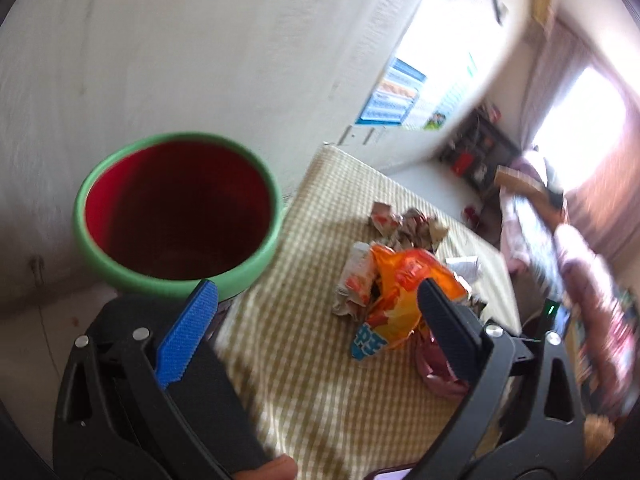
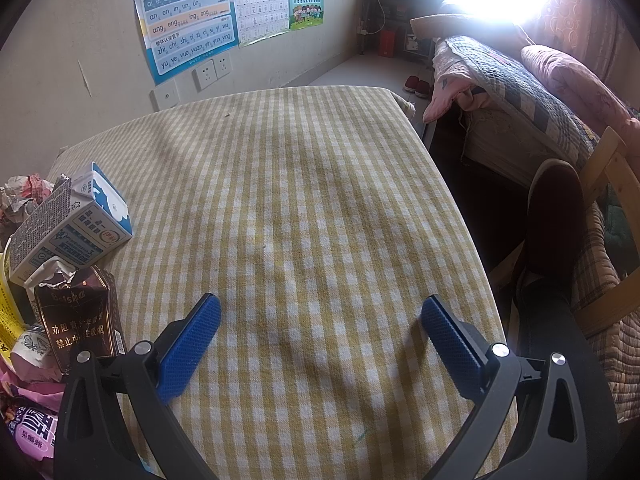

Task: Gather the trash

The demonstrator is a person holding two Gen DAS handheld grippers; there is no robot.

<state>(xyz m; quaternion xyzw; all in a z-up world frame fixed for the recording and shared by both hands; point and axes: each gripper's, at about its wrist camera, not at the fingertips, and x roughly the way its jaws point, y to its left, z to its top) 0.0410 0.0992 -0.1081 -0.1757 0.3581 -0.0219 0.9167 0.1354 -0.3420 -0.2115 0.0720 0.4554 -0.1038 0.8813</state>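
The left wrist view is blurred, so the print on the orange wrapper [image 1: 404, 280] is unreadable. In the right view, the pink packet [image 2: 28, 428] (bottom left) is cut off by the edge.

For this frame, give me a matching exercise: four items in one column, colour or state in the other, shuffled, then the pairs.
Items
1. bin
2. snack bag
3. milk carton
4. right gripper

Descriptions
A. white and blue, lying on its side
B. green rim, red inside
C. open, holding nothing, over the checked cloth
D. orange, crumpled in the pile

Pairs: 1-B, 2-D, 3-A, 4-C
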